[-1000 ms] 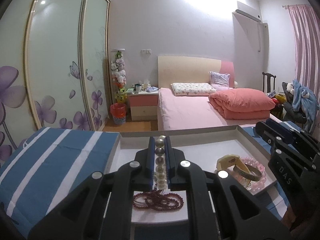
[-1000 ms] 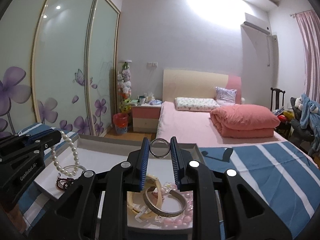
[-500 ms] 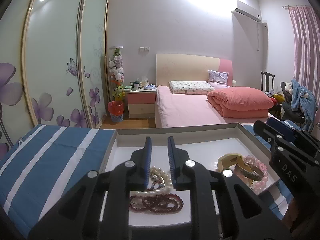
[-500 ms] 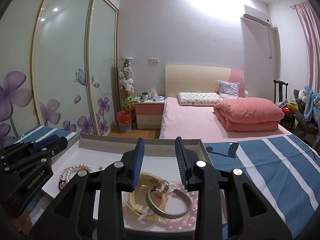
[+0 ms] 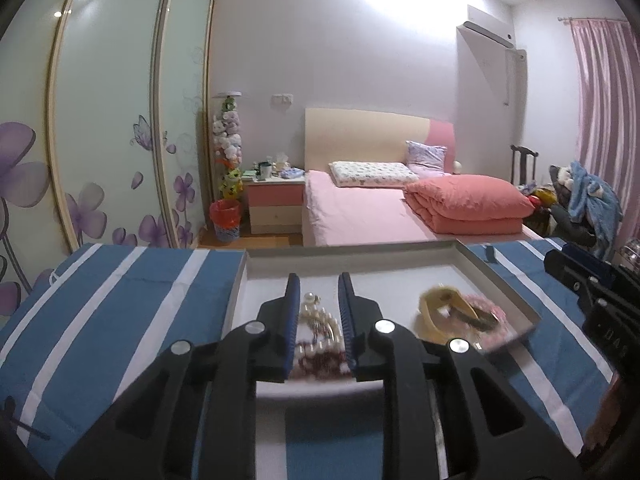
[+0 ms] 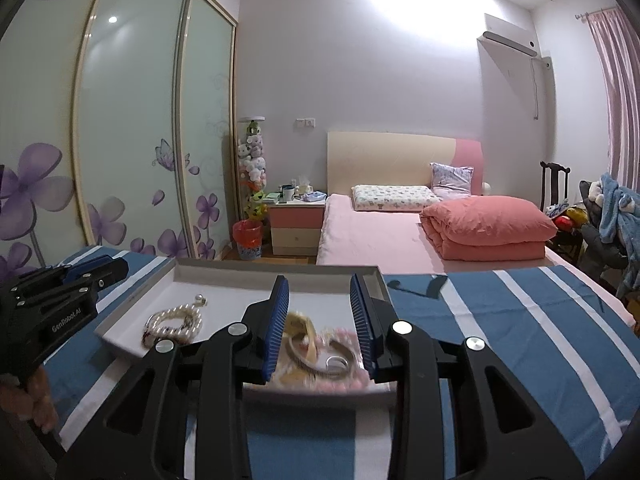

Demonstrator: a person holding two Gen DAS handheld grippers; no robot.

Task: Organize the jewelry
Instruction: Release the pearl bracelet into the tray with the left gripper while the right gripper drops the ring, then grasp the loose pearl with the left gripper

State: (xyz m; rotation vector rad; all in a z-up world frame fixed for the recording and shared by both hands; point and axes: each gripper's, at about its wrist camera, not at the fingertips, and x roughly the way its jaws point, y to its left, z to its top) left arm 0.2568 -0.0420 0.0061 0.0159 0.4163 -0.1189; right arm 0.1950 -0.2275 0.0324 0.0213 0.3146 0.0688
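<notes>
A shallow white cardboard tray (image 5: 496,280) lies on a blue-and-white striped cloth (image 5: 120,304), and everything here is placed against that tray.

The left gripper (image 5: 319,284) hovers over the tray's left half with its blue-padded jaws a narrow gap apart and nothing between them; they have just been opening. Below that gap, on the tray floor, lies a white pearl necklace (image 6: 176,318) coiled over a dark red beaded bracelet (image 5: 320,354).

The right gripper (image 6: 319,286) hangs over the tray's right half, jaws moderately apart and empty, having let go within the last second. Under them, on the tray floor, sit a cream plastic bangle (image 5: 434,306), a silver metal bangle (image 6: 320,360), a small silver ring (image 6: 335,361) and a pink beaded bracelet (image 6: 340,336), heaped together and touching. Neither gripper touches any jewelry.
</notes>
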